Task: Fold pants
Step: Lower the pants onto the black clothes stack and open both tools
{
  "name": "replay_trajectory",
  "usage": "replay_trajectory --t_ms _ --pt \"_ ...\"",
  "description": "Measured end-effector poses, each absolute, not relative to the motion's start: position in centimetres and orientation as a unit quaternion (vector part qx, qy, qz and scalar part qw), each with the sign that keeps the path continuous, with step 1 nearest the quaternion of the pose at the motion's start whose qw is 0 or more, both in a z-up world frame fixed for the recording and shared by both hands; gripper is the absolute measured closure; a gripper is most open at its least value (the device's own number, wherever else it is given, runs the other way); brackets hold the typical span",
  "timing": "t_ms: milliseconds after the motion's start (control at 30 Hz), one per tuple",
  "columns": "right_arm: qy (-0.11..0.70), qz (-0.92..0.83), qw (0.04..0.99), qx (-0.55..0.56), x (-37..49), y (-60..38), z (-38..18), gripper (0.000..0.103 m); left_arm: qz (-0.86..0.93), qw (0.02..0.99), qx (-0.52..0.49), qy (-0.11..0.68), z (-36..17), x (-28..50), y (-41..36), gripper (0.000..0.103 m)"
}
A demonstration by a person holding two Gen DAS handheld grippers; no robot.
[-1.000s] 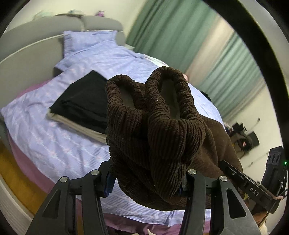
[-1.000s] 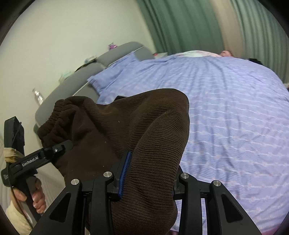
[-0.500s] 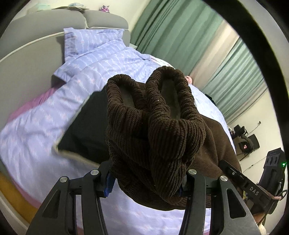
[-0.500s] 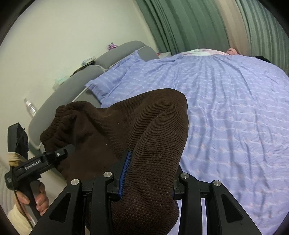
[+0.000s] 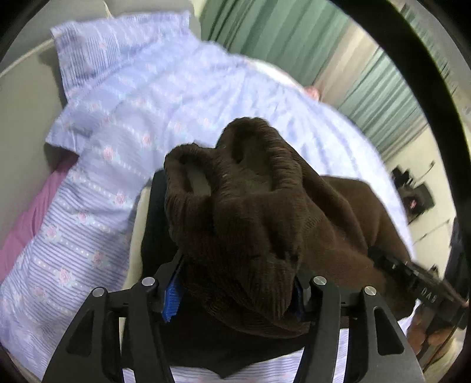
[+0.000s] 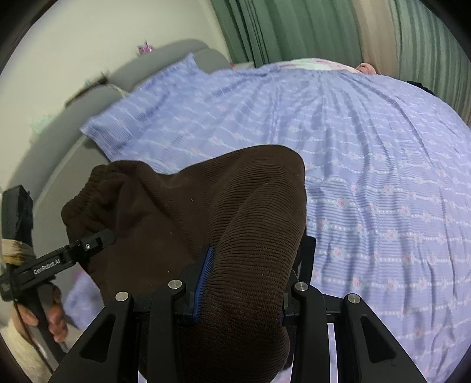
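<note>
Left wrist, one brown pants (image 5: 250, 224), two claws clamping, one bed (image 5: 123, 123)

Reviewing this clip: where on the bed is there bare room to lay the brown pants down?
The purple bedspread lies bare between the pillow and the green curtains. Below the left gripper it is crowded: a folded black garment lies under the brown pants.

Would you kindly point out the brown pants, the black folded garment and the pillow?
Brown pants (image 5: 256, 224): left wrist view, bunched ribbed fabric above the fingers.
Black garment (image 5: 154, 232): left wrist view, exposed left edge under the pants.
Pillow (image 6: 164, 117): right wrist view, middle of its purple cover.
</note>
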State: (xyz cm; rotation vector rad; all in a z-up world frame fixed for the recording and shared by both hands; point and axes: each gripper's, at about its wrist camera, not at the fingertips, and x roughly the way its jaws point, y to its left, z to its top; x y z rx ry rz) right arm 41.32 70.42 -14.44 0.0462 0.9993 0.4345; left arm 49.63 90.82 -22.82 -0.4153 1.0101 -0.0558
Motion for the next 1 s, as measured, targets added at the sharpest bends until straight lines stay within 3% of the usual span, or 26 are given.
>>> replay_trajectory --t_ms 133,200,333,533,700,1000 --pt "0.513 0.191 0.837 -0.011 42.2 71.8 -18.2 0.066 -0.008 0.842 -0.175 0.510 -25.8 49.0 91.2 0.041" --pt "0.519 0.179 0.836 -0.016 41.7 71.7 -19.1 0.062 0.012 0.844 -0.173 0.508 -26.0 47.9 91.5 0.028" --pt "0.530 0.146 0.835 -0.007 41.5 71.1 -19.3 0.031 0.036 0.831 -0.199 0.518 -26.0 45.7 92.6 0.023" --pt "0.530 0.146 0.835 -0.027 39.7 71.3 -17.8 0.028 0.074 0.810 -0.212 0.541 -26.2 43.6 94.3 0.014" --pt "0.515 0.141 0.845 -0.023 36.9 70.3 -15.2 0.028 0.087 0.811 -0.215 0.536 -24.0 41.5 94.2 0.014" --pt "0.453 0.126 0.882 -0.015 30.5 66.3 -7.0 0.010 0.122 0.874 -0.082 0.463 -13.9 36.8 89.7 0.012"
